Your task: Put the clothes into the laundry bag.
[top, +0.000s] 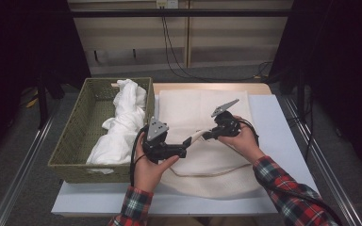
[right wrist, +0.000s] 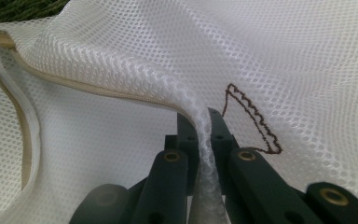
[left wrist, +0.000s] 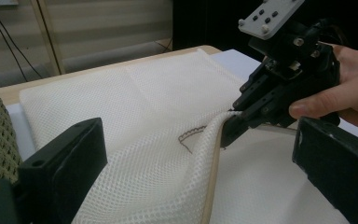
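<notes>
Right gripper (right wrist: 204,135) pinched tight on net bag (top: 202,113) (white mesh); left gripper (left wrist: 191,154) wide open, holding nothing.

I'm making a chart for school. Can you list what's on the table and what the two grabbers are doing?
main thing: white mesh bag, lying flat on the table
right gripper: shut, pinching a fold of the mesh bag by its beige zipper edge
left gripper: jaws open, mesh between them, not pinched
basket: green woven, left of the bag
in basket: white cloth
</notes>
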The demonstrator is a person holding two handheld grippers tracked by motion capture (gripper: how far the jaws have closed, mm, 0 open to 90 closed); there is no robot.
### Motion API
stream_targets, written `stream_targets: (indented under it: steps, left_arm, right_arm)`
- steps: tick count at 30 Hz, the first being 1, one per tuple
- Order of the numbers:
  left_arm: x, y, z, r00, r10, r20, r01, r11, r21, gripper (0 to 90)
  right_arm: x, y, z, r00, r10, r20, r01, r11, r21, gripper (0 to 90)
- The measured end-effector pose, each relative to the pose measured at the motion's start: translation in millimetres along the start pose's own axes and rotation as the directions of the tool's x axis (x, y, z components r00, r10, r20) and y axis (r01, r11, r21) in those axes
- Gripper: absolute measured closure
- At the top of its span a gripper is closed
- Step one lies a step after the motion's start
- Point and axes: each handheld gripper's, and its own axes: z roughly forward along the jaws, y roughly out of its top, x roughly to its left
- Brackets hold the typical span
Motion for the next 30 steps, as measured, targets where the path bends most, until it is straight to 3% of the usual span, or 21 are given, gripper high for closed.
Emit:
stream_targets:
  steps: [15,26,30]
  left_arm:
    - [-1.5,-0.3,0.2,1.0000,0.003,0.008,-0.003,0.9999,0.017,2.8]
    - [-0.5,1.0,1.0,0.9999,0.002,0.017,-0.003,0.9996,0.027,2.8]
    - [-0.6,2.9,1.8,0.9999,-0.014,0.005,0.014,0.9992,0.037,2.8]
  right_arm:
    - [-10.1,19.7,-0.1,0.9994,-0.002,0.035,0.001,1.000,0.006,88.4]
    - [-18.2,36.3,-14.5,0.9989,0.008,0.046,-0.007,1.000,-0.017,88.4]
    - [-18.9,42.5,-19.6,0.9985,0.003,0.055,-0.002,1.000,-0.015,88.4]
